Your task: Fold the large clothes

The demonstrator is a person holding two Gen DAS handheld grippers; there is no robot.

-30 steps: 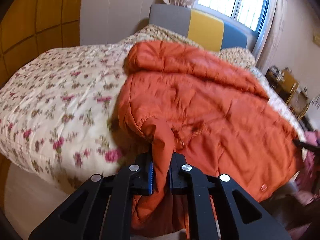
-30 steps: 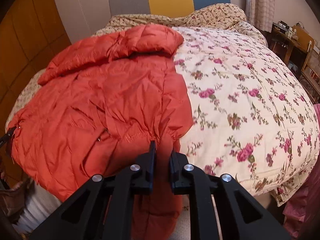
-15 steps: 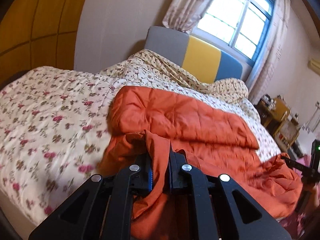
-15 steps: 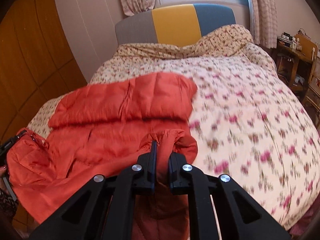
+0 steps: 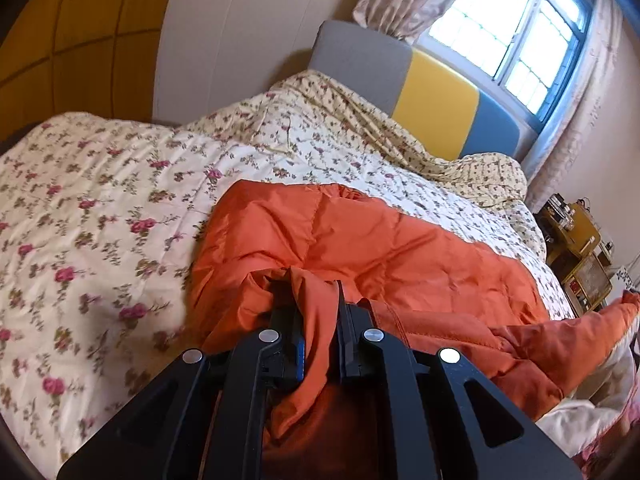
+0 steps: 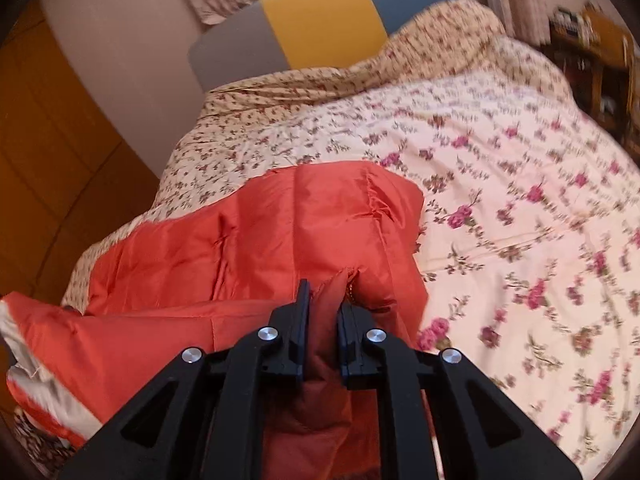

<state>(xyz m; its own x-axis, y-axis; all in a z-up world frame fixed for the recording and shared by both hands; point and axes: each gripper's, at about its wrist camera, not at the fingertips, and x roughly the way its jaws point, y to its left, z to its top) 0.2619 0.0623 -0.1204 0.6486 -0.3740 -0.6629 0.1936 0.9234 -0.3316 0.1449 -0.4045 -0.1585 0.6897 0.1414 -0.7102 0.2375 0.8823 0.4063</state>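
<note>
An orange padded jacket (image 5: 380,240) lies across a bed with a floral quilt (image 5: 100,220). My left gripper (image 5: 320,312) is shut on a bunched fold at the jacket's near left corner and holds it lifted over the jacket. My right gripper (image 6: 324,312) is shut on the near right corner of the jacket (image 6: 280,232), also lifted. The raised hem stretches between the two grippers, showing pale lining (image 6: 36,360) at its far end. The jacket part under the lifted hem is hidden.
The quilt (image 6: 520,220) spreads wide to the right of the jacket. A grey, yellow and blue headboard (image 5: 436,96) stands at the far end under a window (image 5: 520,32). A wooden wall panel (image 6: 48,140) is at left, cluttered yellow furniture (image 5: 580,256) at right.
Both grippers have lifted the jacket's near hem and carried it forward toward the headboard, over the jacket's body. Both stay shut on the fabric.
</note>
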